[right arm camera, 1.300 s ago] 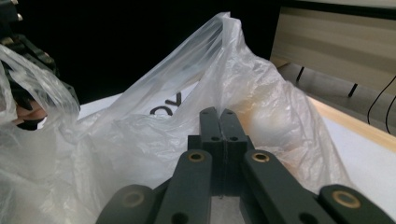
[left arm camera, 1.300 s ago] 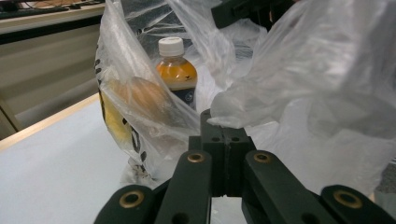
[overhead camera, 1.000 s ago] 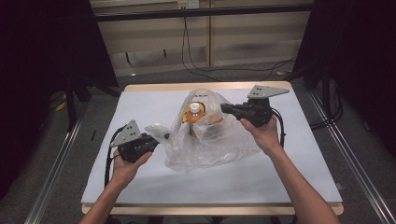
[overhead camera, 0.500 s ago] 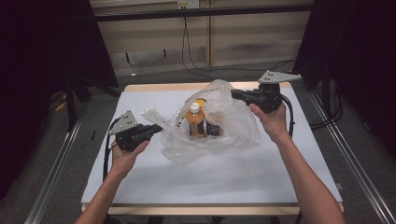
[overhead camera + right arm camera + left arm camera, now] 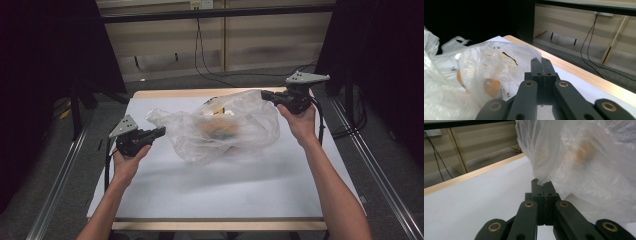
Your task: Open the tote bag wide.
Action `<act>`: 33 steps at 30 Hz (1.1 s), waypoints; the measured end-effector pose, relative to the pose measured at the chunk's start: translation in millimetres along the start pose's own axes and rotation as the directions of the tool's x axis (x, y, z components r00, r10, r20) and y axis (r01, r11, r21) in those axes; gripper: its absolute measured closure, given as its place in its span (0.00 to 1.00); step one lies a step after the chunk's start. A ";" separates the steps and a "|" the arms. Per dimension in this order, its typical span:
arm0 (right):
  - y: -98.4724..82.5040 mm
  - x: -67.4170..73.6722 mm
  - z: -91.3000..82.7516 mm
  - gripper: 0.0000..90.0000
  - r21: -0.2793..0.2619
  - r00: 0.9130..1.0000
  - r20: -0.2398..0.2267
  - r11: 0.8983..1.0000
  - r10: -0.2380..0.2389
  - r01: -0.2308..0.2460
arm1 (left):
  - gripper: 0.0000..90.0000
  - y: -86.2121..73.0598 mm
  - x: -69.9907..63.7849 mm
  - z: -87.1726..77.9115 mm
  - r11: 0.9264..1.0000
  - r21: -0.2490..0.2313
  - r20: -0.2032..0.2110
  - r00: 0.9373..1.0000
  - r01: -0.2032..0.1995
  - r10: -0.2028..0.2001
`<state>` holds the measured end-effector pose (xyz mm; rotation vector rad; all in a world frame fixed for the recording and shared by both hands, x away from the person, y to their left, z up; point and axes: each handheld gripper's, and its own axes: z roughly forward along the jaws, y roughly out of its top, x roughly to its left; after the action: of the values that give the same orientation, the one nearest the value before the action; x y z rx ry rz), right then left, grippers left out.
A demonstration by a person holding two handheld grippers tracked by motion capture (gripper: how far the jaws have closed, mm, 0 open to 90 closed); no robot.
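1. High view: a thin, translucent white plastic bag [image 5: 222, 127] hangs stretched between the two hand-held grippers above the white table top [image 5: 210, 190], with only its sagging underside close to or on the surface.
2. The left gripper [image 5: 159, 132], black with a grey three-cornered plate, sits at the left of the bag, held by the person's left hand [image 5: 127, 162]; its jaws are clenched on the bag's left corner.
3. The right gripper [image 5: 264, 94] is farther back and higher, near the table's far wooden edge [image 5: 170, 93], in the right hand [image 5: 300, 122]; its jaws are clamped on the bag's upper right rim.
4. Inside the bag a blurred orange-brown shape [image 5: 220, 131] shows through the film; what it is cannot be told. Something yellow and white sits near the bag's far top.
5. Left gripper view: the black jaws meet with a pinch of bag film [image 5: 541, 173] between the tips, the bag rising to the right.
6. Right gripper view: the jaws are pressed together at the bag's crumpled edge [image 5: 524, 53], with orange patches [image 5: 491, 88] visible through the plastic to the left.
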<state>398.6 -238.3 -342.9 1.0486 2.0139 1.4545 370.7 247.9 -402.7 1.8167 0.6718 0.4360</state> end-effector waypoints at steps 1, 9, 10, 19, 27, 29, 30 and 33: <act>-0.3 -3.3 0.7 1.00 -0.002 1.000 0.012 1.000 0.004 -0.004 | 1.00 -0.5 2.5 0.3 1.000 0.003 -0.005 1.000 0.003 -0.003; -8.6 -6.7 19.5 1.00 0.039 1.000 0.010 0.999 0.022 -0.023 | 1.00 -12.4 8.0 19.6 0.998 0.061 0.015 1.000 0.016 -0.017; -11.5 -6.3 21.9 1.00 0.046 1.000 0.005 0.999 0.018 -0.018 | 1.00 -14.7 8.1 20.6 0.997 0.075 0.020 1.000 0.005 -0.007; -42.9 -4.4 34.8 1.00 0.106 0.999 -0.002 0.994 0.033 -0.032 | 1.00 -37.4 7.5 30.7 0.982 0.190 0.008 1.000 -0.017 0.015; -68.7 -1.4 28.1 1.00 0.117 0.998 -0.023 0.991 0.065 -0.062 | 1.00 -45.0 5.2 31.3 0.981 0.192 0.073 0.997 0.005 -0.020; -75.1 1.2 26.1 1.00 0.120 0.997 -0.036 0.991 0.065 -0.060 | 1.00 -45.7 3.7 31.2 0.982 0.191 0.077 0.997 -0.001 -0.014; -77.9 2.7 24.7 1.00 0.125 0.997 -0.042 0.990 0.065 -0.059 | 1.00 -45.7 2.0 31.3 0.982 0.191 0.080 0.997 0.003 -0.019; -84.9 5.2 21.8 1.00 0.132 0.996 -0.052 0.989 0.067 -0.060 | 1.00 -45.1 0.8 31.6 0.982 0.188 0.081 0.997 -0.002 -0.013</act>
<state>383.9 -234.7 -429.4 1.1472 2.1585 1.4143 379.5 236.2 -455.8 1.9987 0.6796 0.3001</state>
